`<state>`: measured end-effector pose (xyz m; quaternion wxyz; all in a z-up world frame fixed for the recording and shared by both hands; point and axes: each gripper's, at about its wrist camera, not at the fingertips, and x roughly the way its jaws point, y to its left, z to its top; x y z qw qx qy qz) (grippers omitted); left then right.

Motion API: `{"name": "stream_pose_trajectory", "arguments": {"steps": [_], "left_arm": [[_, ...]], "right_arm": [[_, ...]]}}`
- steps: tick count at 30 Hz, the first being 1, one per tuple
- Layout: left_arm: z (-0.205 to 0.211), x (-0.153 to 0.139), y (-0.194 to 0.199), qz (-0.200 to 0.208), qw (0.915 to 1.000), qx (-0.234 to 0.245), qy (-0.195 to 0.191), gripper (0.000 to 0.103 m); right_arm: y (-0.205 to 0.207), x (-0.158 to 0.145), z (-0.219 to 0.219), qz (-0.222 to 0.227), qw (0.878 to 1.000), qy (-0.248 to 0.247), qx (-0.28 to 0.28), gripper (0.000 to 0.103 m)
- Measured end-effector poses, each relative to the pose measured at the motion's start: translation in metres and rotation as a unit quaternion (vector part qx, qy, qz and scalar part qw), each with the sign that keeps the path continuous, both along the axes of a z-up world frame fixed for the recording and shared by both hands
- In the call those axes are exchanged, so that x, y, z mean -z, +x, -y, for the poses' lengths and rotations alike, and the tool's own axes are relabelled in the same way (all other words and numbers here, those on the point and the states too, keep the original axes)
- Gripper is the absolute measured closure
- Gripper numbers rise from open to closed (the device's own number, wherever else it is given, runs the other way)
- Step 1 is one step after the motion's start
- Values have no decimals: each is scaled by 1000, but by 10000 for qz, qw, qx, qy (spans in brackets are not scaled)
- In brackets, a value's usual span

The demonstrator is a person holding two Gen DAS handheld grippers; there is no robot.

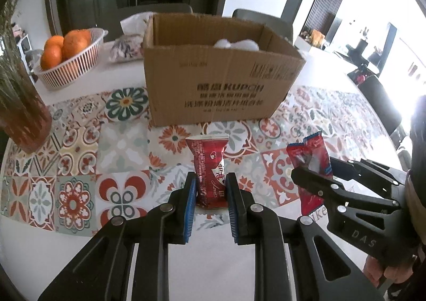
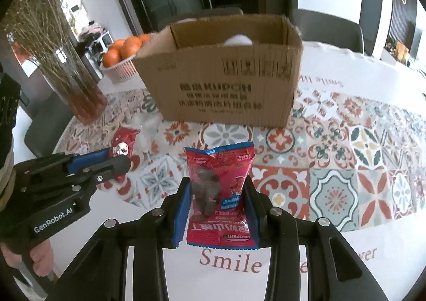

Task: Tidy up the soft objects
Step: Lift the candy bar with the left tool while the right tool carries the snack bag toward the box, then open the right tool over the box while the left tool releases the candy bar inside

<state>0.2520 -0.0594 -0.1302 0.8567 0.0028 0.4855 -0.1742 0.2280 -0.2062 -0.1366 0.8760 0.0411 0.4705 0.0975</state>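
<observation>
1. Holding two packets at once: my left gripper (image 1: 211, 189) is clamped on the dark red snack packet (image 1: 209, 168), pads pressing both flanks of its lower half, top seam standing up and free.
2. My right gripper (image 2: 217, 205) is closed on the red-and-blue snack packet (image 2: 219, 189), gripped mid-body; its bottom seam hangs toward me over the "Smile" lettering on the desk (image 2: 346, 247).
3. Both packets look lifted off the patterned cloth (image 1: 80, 168), though I cannot tell for sure from these views.
4. Judged step: carry both into the cardboard box (image 1: 221, 74), which sits straight ahead of both grippers, well apart from them, open top up.
5. To do it well I'd keep the squeeze light, since the contents seem crushable, raise each packet above the near wall before going forward, and release one at a time so the grippers don't collide over the opening.
6. Inside the box, something white and soft (image 1: 237, 44) already lies against the far wall; I'd drop in front of it.
7. Beyond-left: basket of oranges (image 1: 66, 61), vase of dried stems (image 2: 61, 56); keep clear.
</observation>
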Motion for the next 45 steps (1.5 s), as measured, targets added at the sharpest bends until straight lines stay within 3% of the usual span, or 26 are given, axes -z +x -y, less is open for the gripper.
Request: {"name": "stream_pose_trajectory", "arguments": {"steps": [13, 28, 45], "left_arm": [[-5, -42, -2, 571, 9982, -66, -190, 80], [-1, -76, 25, 1123, 9932, -108, -281, 80], [5, -95, 70, 1381, 9899, -127, -289, 80]], "right_arm": [[1, -41, -1, 525, 9985, 117, 89, 64], [27, -73, 6, 981, 9945, 270, 261, 64], [73, -101, 12, 1353, 9900, 190, 366, 64]]}}
